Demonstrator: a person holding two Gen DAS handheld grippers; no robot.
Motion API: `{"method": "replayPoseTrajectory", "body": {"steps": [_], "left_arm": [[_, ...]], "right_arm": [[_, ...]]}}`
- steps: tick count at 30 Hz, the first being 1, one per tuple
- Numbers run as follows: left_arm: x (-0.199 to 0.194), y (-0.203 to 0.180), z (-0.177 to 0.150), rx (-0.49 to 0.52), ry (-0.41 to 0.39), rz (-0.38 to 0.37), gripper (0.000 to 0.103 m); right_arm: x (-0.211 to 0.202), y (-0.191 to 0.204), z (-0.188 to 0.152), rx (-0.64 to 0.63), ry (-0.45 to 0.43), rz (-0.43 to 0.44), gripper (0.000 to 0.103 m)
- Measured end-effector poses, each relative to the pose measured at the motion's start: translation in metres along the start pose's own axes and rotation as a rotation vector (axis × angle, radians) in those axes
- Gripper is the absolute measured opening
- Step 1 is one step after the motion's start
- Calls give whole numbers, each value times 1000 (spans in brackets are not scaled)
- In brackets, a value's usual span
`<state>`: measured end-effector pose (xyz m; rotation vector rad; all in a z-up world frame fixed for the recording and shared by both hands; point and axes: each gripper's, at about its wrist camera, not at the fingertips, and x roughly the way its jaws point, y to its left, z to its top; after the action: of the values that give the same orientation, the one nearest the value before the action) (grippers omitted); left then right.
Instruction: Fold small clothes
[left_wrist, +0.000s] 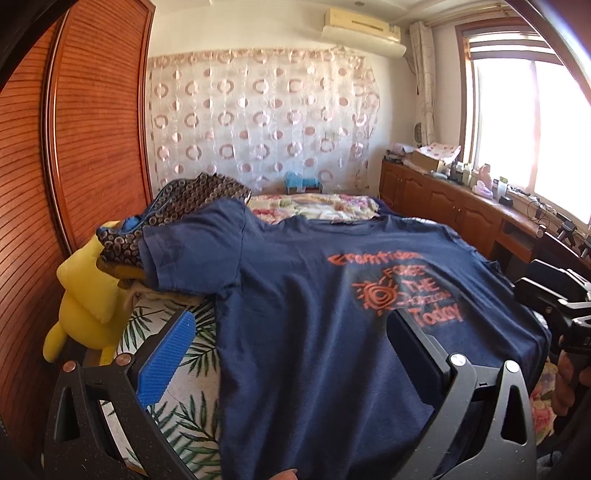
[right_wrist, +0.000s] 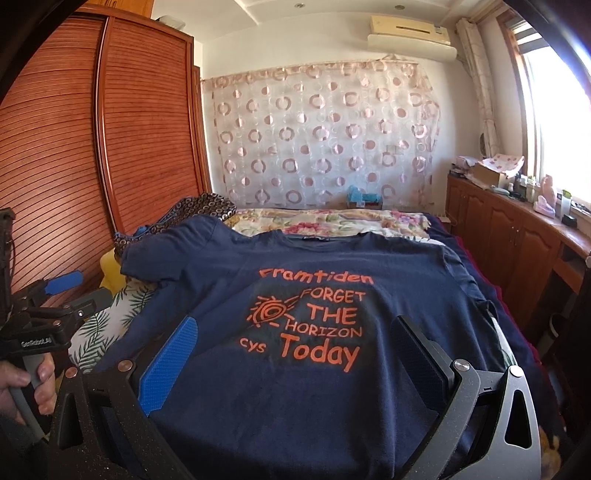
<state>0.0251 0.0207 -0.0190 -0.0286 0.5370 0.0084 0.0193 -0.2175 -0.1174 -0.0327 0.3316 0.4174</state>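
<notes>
The left claw stands wide open with nothing in it, its blue-padded finger over the leaf-print sheet and its black finger over the navy T-shirt. The right claw is spread just as wide and empty, both fingers above the shirt's lower front.

The T-shirt lies flat, print side up, on the bed. Its long axis runs away from the cameras, hem nearest and collar at the far end.

Orange lettering reads sharply in the right wrist view: "Framtiden", "FORGET THE HORIZON", "cys", "Today". In the left wrist view it is blurred. Only the left wrist view shows the yellow plush toy beside the far sleeve. Only the right shows "GoRobot.AI" on the other tool's body and a hand on its grip.
</notes>
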Motion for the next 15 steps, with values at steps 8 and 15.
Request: {"method": "replayPoseTrajectory", "body": {"steps": [8,15], "left_arm": [[24,38,10,22,-35,46,103],[52,79,40,57,10,80,103]], "right_arm": [[15,-1,9,-32,38,27,103],[53,-8,25,-94,98,77,100]]}}
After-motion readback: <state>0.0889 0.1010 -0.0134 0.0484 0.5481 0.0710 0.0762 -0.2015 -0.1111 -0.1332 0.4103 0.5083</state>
